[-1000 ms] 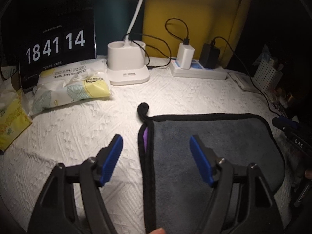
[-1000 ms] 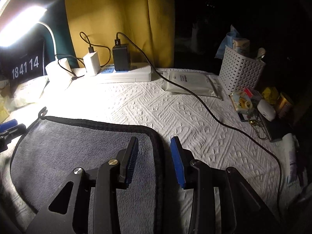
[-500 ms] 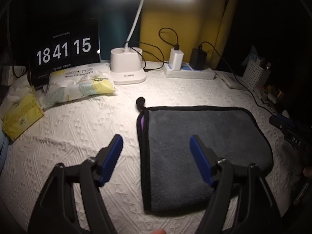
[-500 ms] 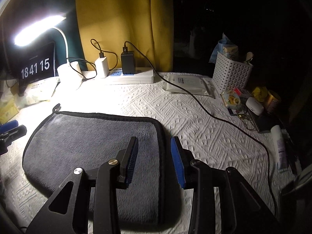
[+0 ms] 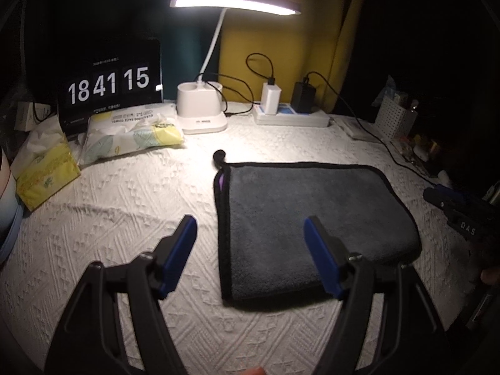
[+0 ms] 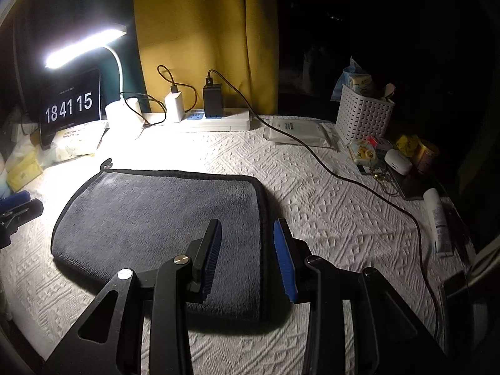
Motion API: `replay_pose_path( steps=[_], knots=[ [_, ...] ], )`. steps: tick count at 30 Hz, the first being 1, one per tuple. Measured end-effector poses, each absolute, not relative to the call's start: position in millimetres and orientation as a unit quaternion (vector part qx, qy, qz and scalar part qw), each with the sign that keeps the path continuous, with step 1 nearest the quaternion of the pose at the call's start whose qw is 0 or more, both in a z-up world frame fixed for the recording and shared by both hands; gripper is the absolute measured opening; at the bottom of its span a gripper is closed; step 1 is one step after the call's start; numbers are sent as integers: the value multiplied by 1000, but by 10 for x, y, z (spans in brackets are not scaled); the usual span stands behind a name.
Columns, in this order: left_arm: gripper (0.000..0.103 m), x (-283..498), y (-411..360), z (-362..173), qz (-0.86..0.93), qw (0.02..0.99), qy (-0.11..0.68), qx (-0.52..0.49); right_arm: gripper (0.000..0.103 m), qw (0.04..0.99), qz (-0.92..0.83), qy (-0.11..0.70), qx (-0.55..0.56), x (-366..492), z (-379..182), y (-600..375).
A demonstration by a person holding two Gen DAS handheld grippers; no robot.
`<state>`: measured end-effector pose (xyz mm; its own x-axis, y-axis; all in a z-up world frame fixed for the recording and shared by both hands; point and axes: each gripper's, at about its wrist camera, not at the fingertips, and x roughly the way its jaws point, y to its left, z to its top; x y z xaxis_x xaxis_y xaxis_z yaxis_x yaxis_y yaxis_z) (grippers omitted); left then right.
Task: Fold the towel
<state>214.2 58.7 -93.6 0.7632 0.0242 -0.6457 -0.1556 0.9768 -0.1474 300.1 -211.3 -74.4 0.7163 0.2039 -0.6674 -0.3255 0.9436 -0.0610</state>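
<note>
A grey towel with black trim (image 5: 300, 212) lies folded flat on the white textured table cover (image 5: 125, 200); a purple layer shows at its left edge and a hanging loop (image 5: 218, 155) curls at the far left corner. It also shows in the right wrist view (image 6: 162, 215). My left gripper (image 5: 250, 243) is open wide and empty, held above the towel's near left edge. My right gripper (image 6: 247, 247) is open and empty, above the towel's right trimmed edge. Its tip shows at the right of the left wrist view (image 5: 450, 200).
At the back stand a lit desk lamp (image 5: 201, 115), a clock screen (image 5: 109, 84), a power strip with chargers (image 5: 290, 117) and face-towel packs (image 5: 131, 134). A cable (image 6: 359, 184) runs across the right side. A white basket (image 6: 364, 115) and small items sit at the right.
Both grippers have pulled back and up from the towel, so the whole folded towel and the lamp head are in view. The towel lies still. Both grippers stay open.
</note>
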Motion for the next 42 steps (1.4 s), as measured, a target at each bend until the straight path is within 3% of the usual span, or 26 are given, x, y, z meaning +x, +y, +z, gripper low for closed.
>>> replay_pose_path(
  steps=[23,29,42],
  knots=[
    [73,1478,265,-911,35,940,324,-99,37,926,143,338,-83,2338,-688,-2237],
    [81,1254,146,-889,29,946,307,-99,37,928,146,331,-82,2172,-638,-2244],
    [83,866,-41,-674,14,961,259,-95,37,936,149,307,-81,1797,-461,-2277]
  ],
)
